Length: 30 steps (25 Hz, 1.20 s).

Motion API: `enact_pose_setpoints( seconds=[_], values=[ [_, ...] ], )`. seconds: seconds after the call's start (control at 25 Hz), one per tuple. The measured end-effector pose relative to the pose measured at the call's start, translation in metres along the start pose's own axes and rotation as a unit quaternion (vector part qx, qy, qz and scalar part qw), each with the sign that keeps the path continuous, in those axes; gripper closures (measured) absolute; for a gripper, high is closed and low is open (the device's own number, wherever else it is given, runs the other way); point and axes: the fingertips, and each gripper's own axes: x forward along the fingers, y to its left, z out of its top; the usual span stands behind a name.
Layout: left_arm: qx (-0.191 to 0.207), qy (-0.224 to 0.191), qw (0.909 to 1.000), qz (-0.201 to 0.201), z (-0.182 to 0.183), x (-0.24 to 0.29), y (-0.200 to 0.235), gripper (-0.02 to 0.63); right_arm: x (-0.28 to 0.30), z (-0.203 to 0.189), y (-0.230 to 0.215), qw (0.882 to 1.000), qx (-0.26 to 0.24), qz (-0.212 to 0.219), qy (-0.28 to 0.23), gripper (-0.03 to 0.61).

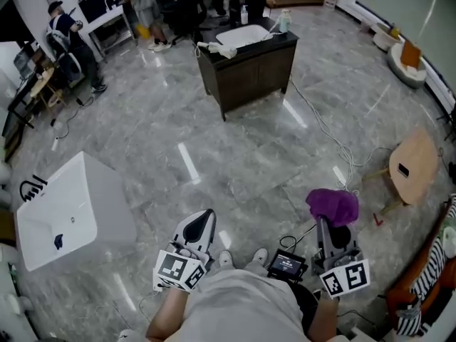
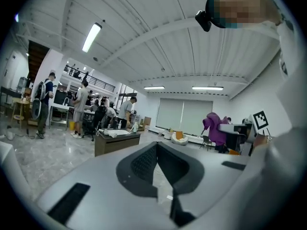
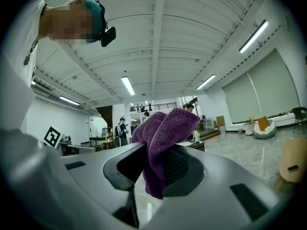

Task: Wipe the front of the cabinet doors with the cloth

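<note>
we're well back from the cabinet [image 1: 251, 68] here: it stands far ahead across the marble floor [image 1: 214, 162], up and a touch left of the right gripper [image 1: 333, 223], and neither hand is clearly the nearer. its long side runs left to right across the head view, door fronts turned toward us. the right jaws are pinching the purple cloth [image 3: 165, 131], bunched, poking forward and up out of them. the left gripper [image 1: 202, 223] has its jaws pressed together on nothing. by my reading the coming move is a walk straight in, cloth hand leading to the doors
</note>
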Motion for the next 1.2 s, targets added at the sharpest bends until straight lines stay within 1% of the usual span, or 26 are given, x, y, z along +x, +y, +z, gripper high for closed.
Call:
enact_pose_setpoints(
  seconds=[0.16,0.32,0.4,0.52,0.6,0.68,0.76,0.8,0.92,1.04,1.12,1.16,1.2],
  values=[
    [-0.004,-0.003,1.0,0.005,0.007,0.018,-0.016,0.611,-0.003,0.005,-0.013,1.0,-0.019,0.02,-0.009,0.477],
    [0.003,-0.002,1.0,-0.003,-0.002,0.032,-0.027,0.611,-0.003,-0.002,-0.018,0.999,-0.041,0.032,-0.007,0.477],
    [-0.003,-0.007,1.0,-0.005,-0.006,0.042,-0.027,0.611,0.001,-0.006,-0.02,0.998,-0.052,0.038,-0.007,0.477],
    [-0.03,-0.018,0.9994,0.002,-0.006,0.052,-0.008,0.611,0.021,-0.009,-0.017,0.998,-0.052,0.047,-0.01,0.477],
    [-0.041,-0.023,0.9989,0.007,-0.004,0.062,0.014,0.611,0.047,-0.012,-0.014,0.998,-0.03,0.059,-0.01,0.477],
    [-0.046,-0.019,0.9987,0.008,-0.001,0.078,0.039,0.611,0.079,-0.012,-0.015,0.998,-0.001,0.065,-0.011,0.477],
    [-0.048,-0.014,0.9987,0.002,0.005,0.093,0.067,0.611,0.11,-0.012,-0.011,0.998,0.011,0.058,-0.009,0.477],
    [-0.047,-0.014,0.9988,-0.003,0.01,0.099,0.08,0.611,0.123,-0.012,-0.008,0.999,0.006,0.053,-0.006,0.477],
    [-0.038,-0.011,0.9989,-0.025,0.021,0.122,0.116,0.611,0.162,-0.011,0.0,0.999,-0.03,0.037,0.004,0.477],
    [-0.009,-0.006,0.9989,-0.046,0.033,0.148,0.137,0.611,0.188,-0.005,-0.004,0.999,-0.048,0.01,0.007,0.477],
    [0.023,-0.004,0.9983,-0.052,0.039,0.158,0.145,0.611,0.195,-0.002,-0.011,0.999,-0.041,-0.017,0.002,0.477],
    [0.033,-0.003,0.9978,-0.057,0.04,0.163,0.149,0.611,0.197,-0.002,-0.014,0.999,-0.034,-0.031,-0.002,0.477],
    [0.033,-0.001,0.9974,-0.063,0.042,0.168,0.154,0.611,0.2,-0.001,-0.017,0.999,-0.026,-0.043,-0.006,0.477]
  ],
)
